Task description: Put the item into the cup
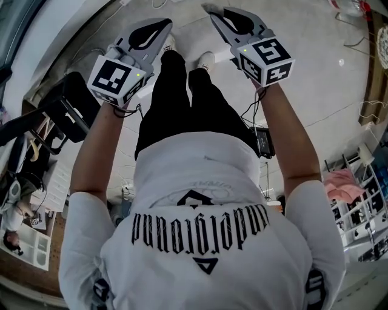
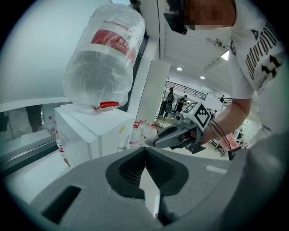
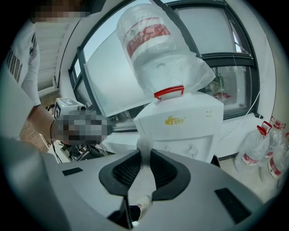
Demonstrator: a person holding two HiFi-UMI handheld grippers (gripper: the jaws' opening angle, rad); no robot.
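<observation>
No cup and no item to put in it shows in any view. In the head view my left gripper (image 1: 168,24) and right gripper (image 1: 210,8) are held out side by side above the person's black trousers and white shoes (image 1: 205,59). Each one's jaws meet at the tips with nothing between them. The left gripper view shows the left gripper (image 2: 145,149) shut and empty, with the right gripper (image 2: 156,142) beyond it. In the right gripper view the right gripper (image 3: 145,151) is closed to a thin gap, empty.
A white water dispenser (image 3: 180,122) with an upturned clear bottle (image 3: 158,49) stands ahead, by a window. Spare water bottles (image 3: 266,155) sit on the floor beside it. Black equipment (image 1: 63,109) is at the left and white shelves (image 1: 357,212) at the right.
</observation>
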